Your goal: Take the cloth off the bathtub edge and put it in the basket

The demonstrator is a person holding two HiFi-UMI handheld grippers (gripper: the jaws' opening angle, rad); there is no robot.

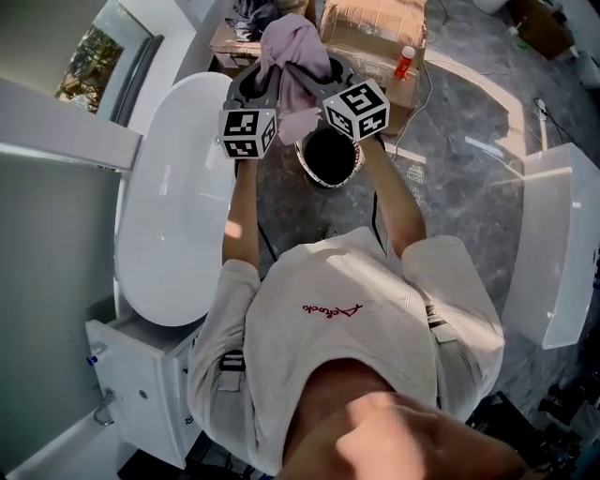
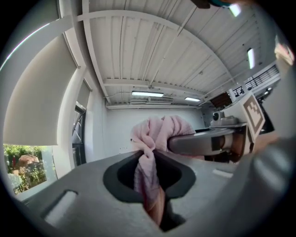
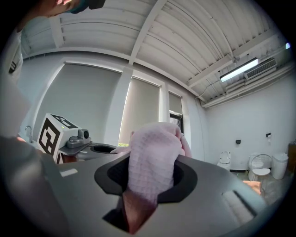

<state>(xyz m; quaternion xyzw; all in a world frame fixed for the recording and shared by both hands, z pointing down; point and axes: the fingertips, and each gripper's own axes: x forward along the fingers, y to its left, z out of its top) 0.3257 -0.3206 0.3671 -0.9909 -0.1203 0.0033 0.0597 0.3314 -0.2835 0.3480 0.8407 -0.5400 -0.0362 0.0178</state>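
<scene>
Both grippers hold the pink cloth [image 1: 292, 58] up in the air in front of the person, and it hangs bunched between them. My left gripper [image 1: 260, 82] is shut on one part of the cloth [image 2: 149, 159]. My right gripper [image 1: 325, 75] is shut on another fold of the cloth [image 3: 152, 159]. In each gripper view the fabric fills the gap between the jaws. The round dark basket [image 1: 328, 182] stands on the floor just below and slightly nearer than the cloth. The white bathtub [image 1: 178, 216] lies to the left, with no cloth on its edge.
Cardboard boxes [image 1: 375, 23] and a red bottle [image 1: 404, 62] stand beyond the basket. A white counter [image 1: 562, 244] is at the right and a white cabinet [image 1: 141, 375] at the lower left. The floor is grey marble [image 1: 469, 122].
</scene>
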